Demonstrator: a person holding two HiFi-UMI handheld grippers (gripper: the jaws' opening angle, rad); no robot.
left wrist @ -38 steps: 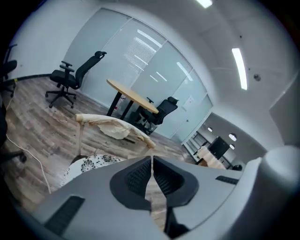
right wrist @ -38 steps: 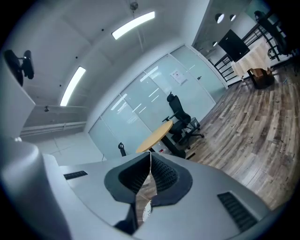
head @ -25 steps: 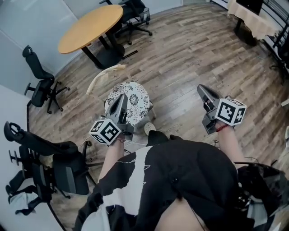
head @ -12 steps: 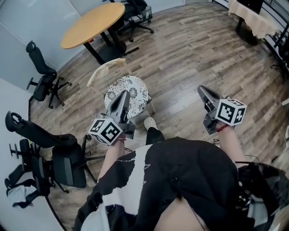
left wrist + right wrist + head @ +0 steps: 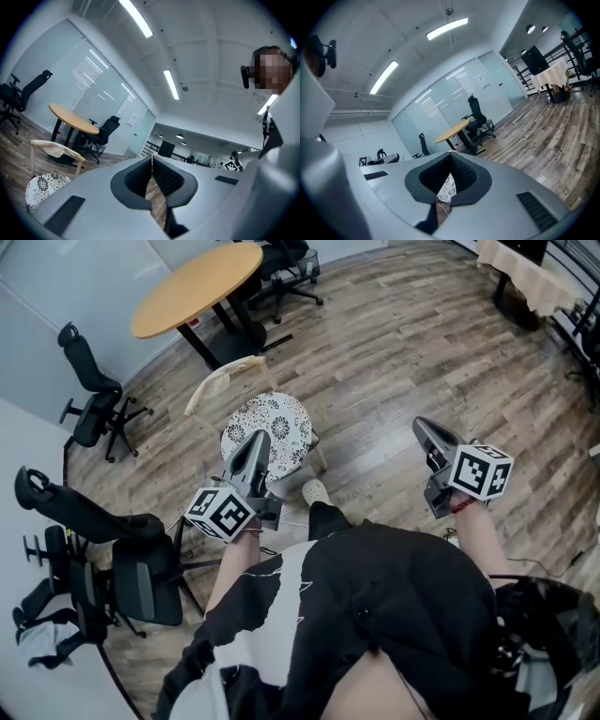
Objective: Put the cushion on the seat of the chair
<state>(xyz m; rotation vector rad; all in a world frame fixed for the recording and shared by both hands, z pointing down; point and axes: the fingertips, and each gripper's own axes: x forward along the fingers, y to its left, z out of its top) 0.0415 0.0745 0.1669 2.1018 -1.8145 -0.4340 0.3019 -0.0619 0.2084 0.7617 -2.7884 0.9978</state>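
Note:
A round cushion [image 5: 274, 424] with a black-and-white flower print lies on the seat of a light wooden chair [image 5: 217, 382], just ahead of my feet. My left gripper [image 5: 260, 437] hangs over the cushion's near edge, shut and empty. In the left gripper view the cushion [image 5: 43, 184] and the chair [image 5: 52, 150] sit at the lower left, beside the shut left gripper [image 5: 151, 160]. My right gripper [image 5: 419, 425] is over bare floor to the chair's right, also shut with nothing in it. Below the right gripper [image 5: 450, 158] a patch of the cushion [image 5: 447, 188] shows.
A round wooden-topped table [image 5: 197, 277] stands beyond the chair with black office chairs [image 5: 291, 261] behind it. More black office chairs [image 5: 92, 395] line the left side, one close by [image 5: 117, 568]. A cloth-covered table [image 5: 527, 266] stands at the far right. Wood floor stretches around.
The chair and cushion have slid up and away in the head view, so both grippers stand a little farther back from them. Both stay shut and empty.

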